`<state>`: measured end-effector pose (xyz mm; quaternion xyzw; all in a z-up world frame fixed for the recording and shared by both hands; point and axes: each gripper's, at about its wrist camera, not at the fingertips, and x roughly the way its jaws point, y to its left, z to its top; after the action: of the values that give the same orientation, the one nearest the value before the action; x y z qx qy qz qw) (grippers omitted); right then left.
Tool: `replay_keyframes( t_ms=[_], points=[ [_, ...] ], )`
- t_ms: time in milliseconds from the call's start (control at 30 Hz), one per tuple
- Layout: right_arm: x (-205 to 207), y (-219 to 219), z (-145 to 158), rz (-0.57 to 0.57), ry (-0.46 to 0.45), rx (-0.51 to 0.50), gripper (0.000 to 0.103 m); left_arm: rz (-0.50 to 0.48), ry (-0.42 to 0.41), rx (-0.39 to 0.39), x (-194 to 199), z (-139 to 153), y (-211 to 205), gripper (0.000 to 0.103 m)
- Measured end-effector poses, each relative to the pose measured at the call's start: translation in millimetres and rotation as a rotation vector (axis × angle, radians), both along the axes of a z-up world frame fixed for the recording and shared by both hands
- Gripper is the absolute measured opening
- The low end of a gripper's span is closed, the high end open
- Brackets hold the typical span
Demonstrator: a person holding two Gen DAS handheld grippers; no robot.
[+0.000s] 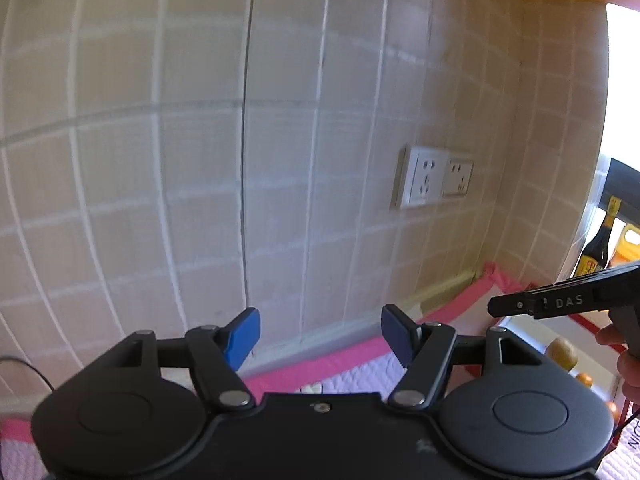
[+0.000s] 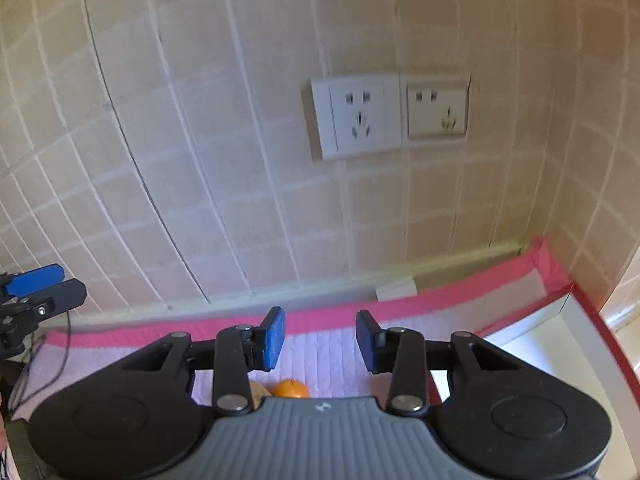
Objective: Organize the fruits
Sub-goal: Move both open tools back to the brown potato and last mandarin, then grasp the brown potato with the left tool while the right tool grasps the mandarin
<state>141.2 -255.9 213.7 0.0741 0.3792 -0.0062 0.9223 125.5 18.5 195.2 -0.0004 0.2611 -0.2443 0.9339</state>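
Note:
My left gripper (image 1: 320,338) is open and empty, raised and pointing at the tiled wall. My right gripper (image 2: 320,340) is open and empty too, above a pink-edged quilted mat (image 2: 320,356). An orange (image 2: 291,389) and a yellowish fruit (image 2: 258,394) lie on the mat just under the right gripper, partly hidden by its body. In the left wrist view a brownish fruit (image 1: 562,353) and small oranges (image 1: 585,379) lie at the right in a white tray with a red rim (image 1: 520,322). The right gripper (image 1: 560,302) shows there from the side.
Two wall sockets (image 2: 390,116) sit on the beige tiled wall (image 2: 200,160). A dark sauce bottle (image 1: 598,246) stands at the far right by a window. The white tray (image 2: 560,340) lies right of the mat. A thin black cable (image 2: 60,356) crosses the mat's left end.

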Motion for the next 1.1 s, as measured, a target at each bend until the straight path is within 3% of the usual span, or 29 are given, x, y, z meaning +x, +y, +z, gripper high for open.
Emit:
replay_keyframes(
  t_ms=[500, 833, 933, 1100],
  points=[
    [36, 11, -66, 0.015, 0.152, 0.010, 0.041, -0.057, 0.190, 0.035, 23, -82, -30, 0.080],
    [52, 4, -110, 0.044, 0.236, 0.189, 0.041, -0.154, 0.284, 0.077, 31, -133, -57, 0.080],
    [57, 9, -125, 0.050, 0.276, 0.220, 0.041, -0.166, 0.338, 0.110, 41, -148, -67, 0.080],
    [62, 12, -142, 0.036, 0.308, 0.256, 0.041, -0.200, 0.365, 0.100, 49, -164, -77, 0.082]
  ],
)
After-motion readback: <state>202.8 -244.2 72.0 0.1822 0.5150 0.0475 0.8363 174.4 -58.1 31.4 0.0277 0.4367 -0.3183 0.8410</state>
